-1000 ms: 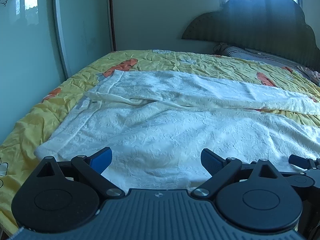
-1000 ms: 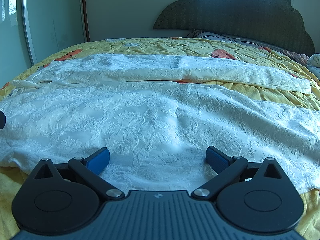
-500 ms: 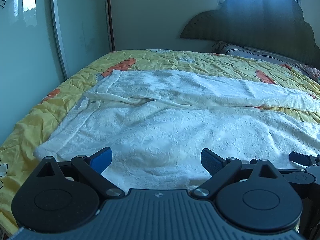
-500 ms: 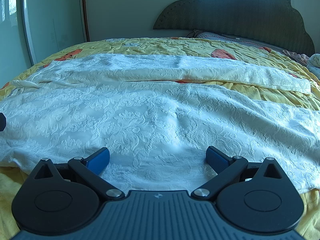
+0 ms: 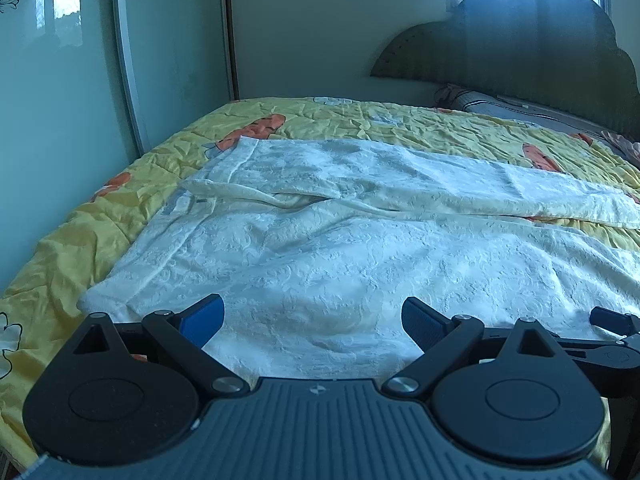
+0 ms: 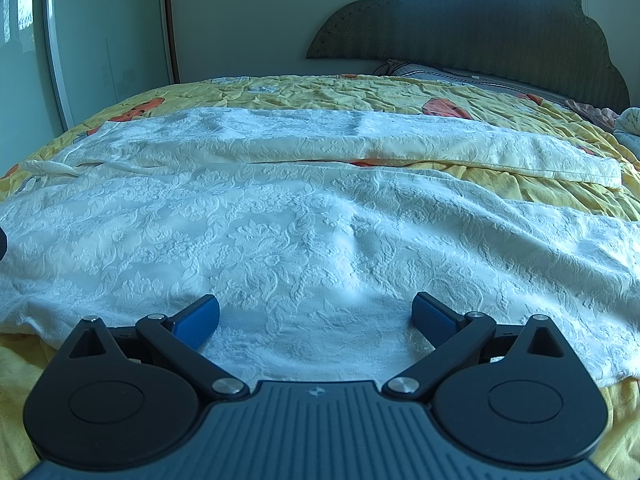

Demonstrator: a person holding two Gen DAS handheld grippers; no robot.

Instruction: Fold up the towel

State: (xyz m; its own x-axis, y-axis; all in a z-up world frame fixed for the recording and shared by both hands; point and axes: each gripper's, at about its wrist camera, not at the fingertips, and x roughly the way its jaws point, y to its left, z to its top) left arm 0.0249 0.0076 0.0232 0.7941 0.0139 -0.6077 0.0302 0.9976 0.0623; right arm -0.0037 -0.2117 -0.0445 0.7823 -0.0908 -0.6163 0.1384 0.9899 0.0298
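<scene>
A large white embossed towel [image 5: 320, 264] [image 6: 304, 232] lies spread across the yellow bed, its far long edge folded back toward me as a cream band [image 6: 340, 140]. My left gripper [image 5: 312, 316] hovers open over the towel's near edge, toward its left end. My right gripper [image 6: 316, 314] is open too, above the near edge further right. Nothing sits between either pair of blue pads. The right gripper's fingertip [image 5: 612, 318] shows at the right edge of the left wrist view.
The yellow quilt [image 5: 80, 248] with orange prints covers the bed. A glass wardrobe door [image 5: 60, 120] stands close on the left. A dark headboard [image 6: 480, 32] and pillows [image 6: 460, 76] are at the far end. Bare quilt [image 6: 560, 196] shows right of the fold.
The left wrist view has shifted slightly, with the towel sliding a little rightward in frame. The right gripper has not moved. Both stay open.
</scene>
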